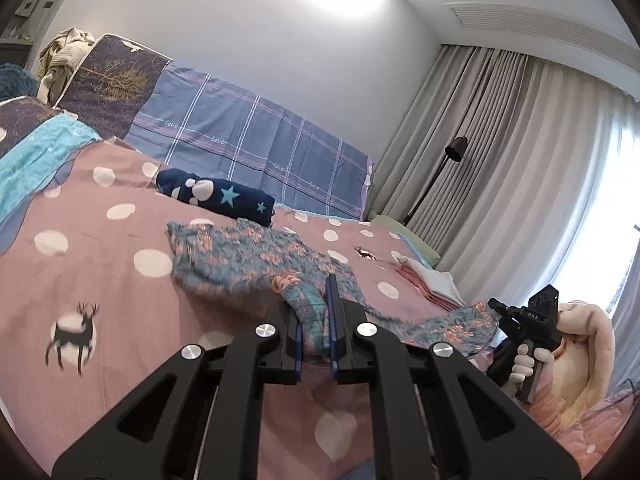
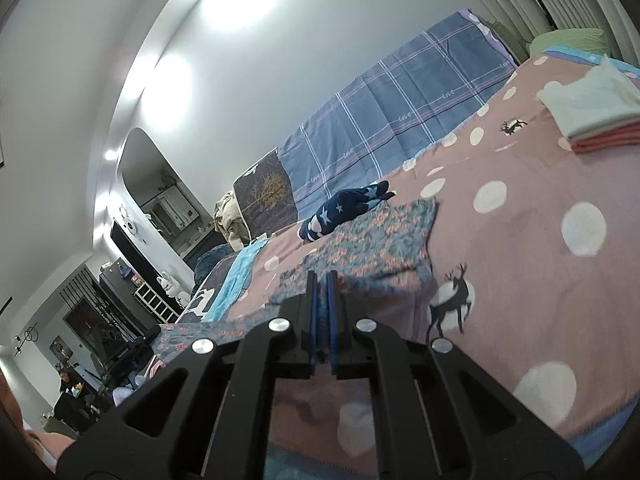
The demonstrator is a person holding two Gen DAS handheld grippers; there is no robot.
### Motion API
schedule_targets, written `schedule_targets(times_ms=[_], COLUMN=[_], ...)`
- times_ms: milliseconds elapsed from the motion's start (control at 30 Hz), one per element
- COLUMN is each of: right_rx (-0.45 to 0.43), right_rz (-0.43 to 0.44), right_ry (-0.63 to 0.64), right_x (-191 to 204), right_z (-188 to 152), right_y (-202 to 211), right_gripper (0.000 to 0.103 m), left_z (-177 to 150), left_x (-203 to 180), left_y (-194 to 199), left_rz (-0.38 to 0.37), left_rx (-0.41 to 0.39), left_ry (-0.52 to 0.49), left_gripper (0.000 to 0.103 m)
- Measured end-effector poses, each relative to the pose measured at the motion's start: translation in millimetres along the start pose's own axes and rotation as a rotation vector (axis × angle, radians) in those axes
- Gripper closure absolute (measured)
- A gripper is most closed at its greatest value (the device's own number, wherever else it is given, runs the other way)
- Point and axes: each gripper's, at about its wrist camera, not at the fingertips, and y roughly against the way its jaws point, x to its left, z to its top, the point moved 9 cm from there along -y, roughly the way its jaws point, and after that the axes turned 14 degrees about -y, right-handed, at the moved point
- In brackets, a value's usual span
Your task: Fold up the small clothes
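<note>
A small blue floral garment (image 1: 256,256) lies spread on the pink polka-dot bedspread (image 1: 100,264). My left gripper (image 1: 312,300) is shut on a near fold of it, which bunches between the blue pads. My right gripper (image 2: 321,280) is shut on another edge of the same garment (image 2: 372,240), lifting it slightly off the bed. The right gripper also shows in the left wrist view (image 1: 500,308), held by a gloved hand at the garment's right end.
A rolled navy garment with stars (image 1: 216,196) lies behind the floral one. A folded stack of white and pink clothes (image 2: 592,112) sits at the bed's far right. Plaid and tree-print pillows (image 1: 248,152) line the wall. A floor lamp (image 1: 452,156) and curtains stand beyond.
</note>
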Motion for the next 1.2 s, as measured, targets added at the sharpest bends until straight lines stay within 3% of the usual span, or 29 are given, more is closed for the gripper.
schedule_targets(times_ms=[167, 300, 433, 533, 667, 933, 1033, 1100, 1200], right_rx=[-0.001, -0.001, 0.005, 0.016, 0.058, 0.209, 0.259, 0.253, 0.238], right_rz=[-0.051, -0.098, -0.165, -0.229, -0.319, -0.479, -0.502, -0.496, -0.494], right_ry=[0.034, 0.053, 0.043, 0.036, 0.032, -0.001, -0.007, -0.002, 0.074], right_x=[3, 1, -10, -29, -68, -164, -185, -187, -176], right_z=[37, 75, 112, 135, 153, 149, 138, 138, 144], right_y=[-48, -94, -152, -200, -271, -377, -390, -386, -369], right_gripper=[0.099, 0.099, 0.099, 0.099, 0.099, 0.098, 0.09, 0.083, 0.07], left_z=[38, 61, 77, 82, 67, -3, -27, -22, -9], left_x=[30, 66, 107, 129, 176, 248, 256, 254, 246], left_y=[-53, -103, -170, -209, -270, -356, -362, -356, -341], left_rz=[0.026, 0.08, 0.128, 0.168, 0.253, 0.318, 0.31, 0.291, 0.304], left_rx=[0.021, 0.05, 0.088, 0.116, 0.202, 0.449, 0.499, 0.476, 0.463], left_ry=[-0.019, 0.021, 0.082, 0.071, 0.078, 0.099, 0.123, 0.121, 0.036], left_gripper=[0.094, 0.094, 0.094, 0.094, 0.094, 0.092, 0.09, 0.088, 0.076])
